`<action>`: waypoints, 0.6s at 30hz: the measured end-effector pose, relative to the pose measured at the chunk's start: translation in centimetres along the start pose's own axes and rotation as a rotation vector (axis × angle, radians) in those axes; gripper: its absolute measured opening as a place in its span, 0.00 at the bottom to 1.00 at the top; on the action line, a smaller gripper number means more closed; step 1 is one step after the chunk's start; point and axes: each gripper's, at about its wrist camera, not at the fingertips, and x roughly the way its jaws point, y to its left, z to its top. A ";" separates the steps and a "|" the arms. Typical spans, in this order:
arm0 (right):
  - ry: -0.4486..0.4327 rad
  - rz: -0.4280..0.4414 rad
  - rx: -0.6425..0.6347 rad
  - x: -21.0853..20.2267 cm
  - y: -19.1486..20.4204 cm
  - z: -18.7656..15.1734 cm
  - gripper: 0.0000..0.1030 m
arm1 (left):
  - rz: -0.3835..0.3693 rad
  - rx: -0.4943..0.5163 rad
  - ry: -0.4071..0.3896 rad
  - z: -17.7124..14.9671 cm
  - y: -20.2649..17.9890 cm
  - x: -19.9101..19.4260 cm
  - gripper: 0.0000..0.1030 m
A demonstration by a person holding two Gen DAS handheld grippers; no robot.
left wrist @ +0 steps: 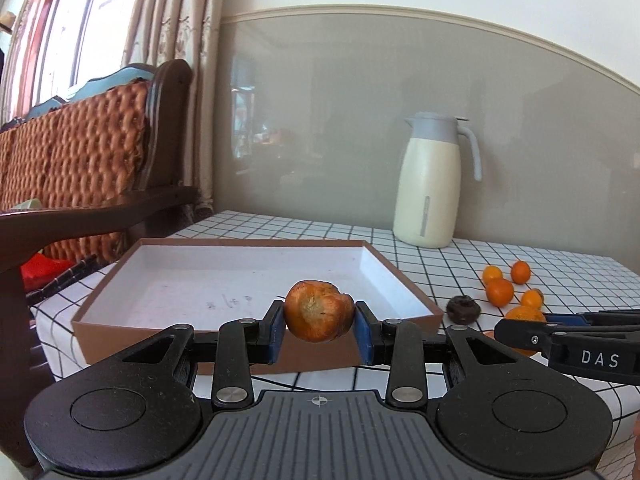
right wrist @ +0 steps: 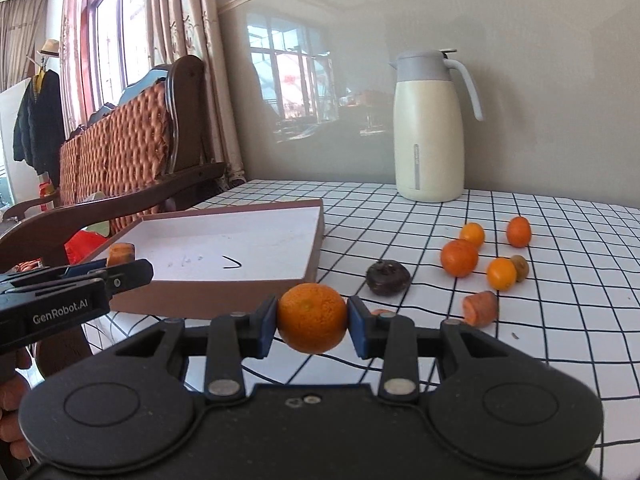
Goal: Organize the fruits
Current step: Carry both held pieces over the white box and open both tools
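My left gripper (left wrist: 319, 326) is shut on a carrot chunk (left wrist: 319, 311), cut face toward the camera, held just in front of the near wall of the brown, white-lined box (left wrist: 400, 280). It also shows at the left of the right wrist view (right wrist: 120, 276). My right gripper (right wrist: 312, 317) is shut on an orange (right wrist: 312, 317), held above the checked tablecloth right of the box (right wrist: 316, 236); its fingers (left wrist: 560, 328) show in the left view. Loose oranges (right wrist: 459, 257), a dark round fruit (right wrist: 388, 277), a small brown fruit (right wrist: 520, 267) and another carrot piece (right wrist: 481, 308) lie on the cloth.
A cream thermos jug (right wrist: 428, 128) stands at the back of the table by the grey wall. A wooden chair with a woven back (right wrist: 120, 148) stands left of the table. The box holds only pen marks on its white floor.
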 end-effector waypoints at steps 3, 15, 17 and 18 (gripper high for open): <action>-0.012 0.021 -0.005 0.7 0.7 0.3 0.28 | 0.041 -0.017 -0.012 0.1 1.7 -0.2 0.35; -0.040 0.043 -0.004 4.2 2.3 2.3 0.28 | 0.191 -0.082 -0.018 0.6 7.6 0.8 0.36; -0.042 0.043 -0.004 4.7 2.5 2.7 0.28 | 0.206 -0.095 -0.016 0.8 8.4 1.1 0.36; -0.045 0.042 -0.005 4.9 2.6 2.8 0.28 | 0.212 -0.096 -0.015 0.9 8.6 1.3 0.36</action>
